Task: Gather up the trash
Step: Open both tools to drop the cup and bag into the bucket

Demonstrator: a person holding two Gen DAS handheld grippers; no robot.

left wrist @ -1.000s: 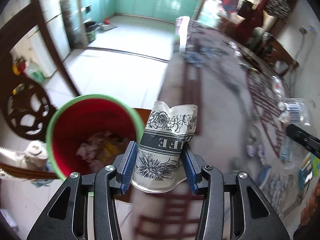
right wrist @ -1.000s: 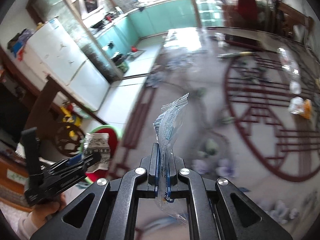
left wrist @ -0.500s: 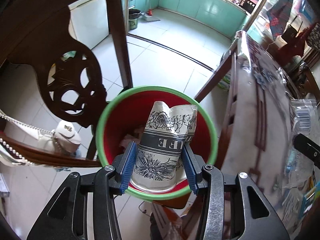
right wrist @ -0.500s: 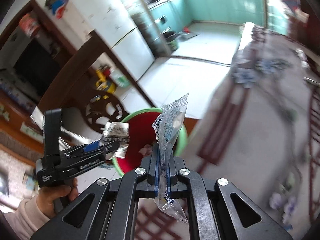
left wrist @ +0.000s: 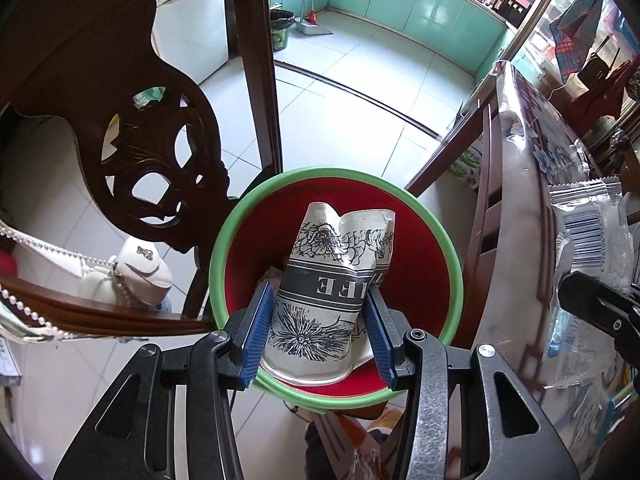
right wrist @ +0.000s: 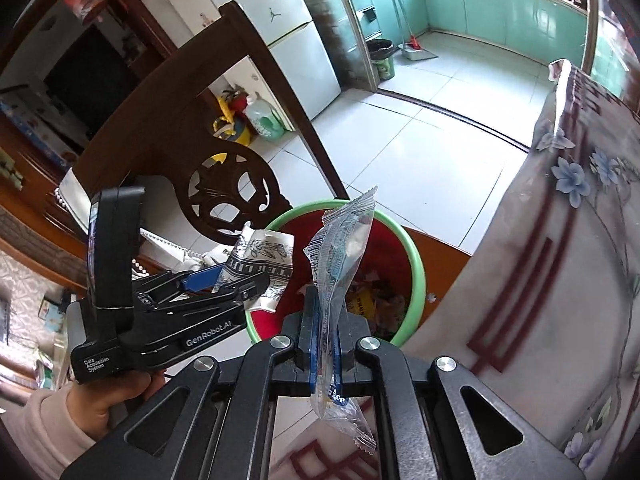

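My left gripper (left wrist: pixel 318 330) is shut on a crumpled paper cup (left wrist: pixel 332 296) with black flower print, held right above a red bin with a green rim (left wrist: pixel 218 256). The bin holds paper scraps (right wrist: pixel 372 300). My right gripper (right wrist: pixel 325 340) is shut on a clear plastic wrapper (right wrist: pixel 340 252) with a barcode, held upright near the bin's (right wrist: pixel 416 264) table-side rim. The left gripper and cup (right wrist: pixel 260 264) show in the right wrist view; the wrapper (left wrist: pixel 592 232) shows at the right of the left wrist view.
A dark carved wooden chair (left wrist: pixel 160 148) stands just left of the bin, with a white bag (left wrist: pixel 132 268) hanging on it. The table with a flowered plastic cover (right wrist: pixel 580 240) is on the right. White tiled floor (left wrist: pixel 360 112) lies beyond.
Both grippers swung from over the table to the bin. The cup now hangs over the bin's opening and the wrapper is near its rim. Both grips are unchanged.
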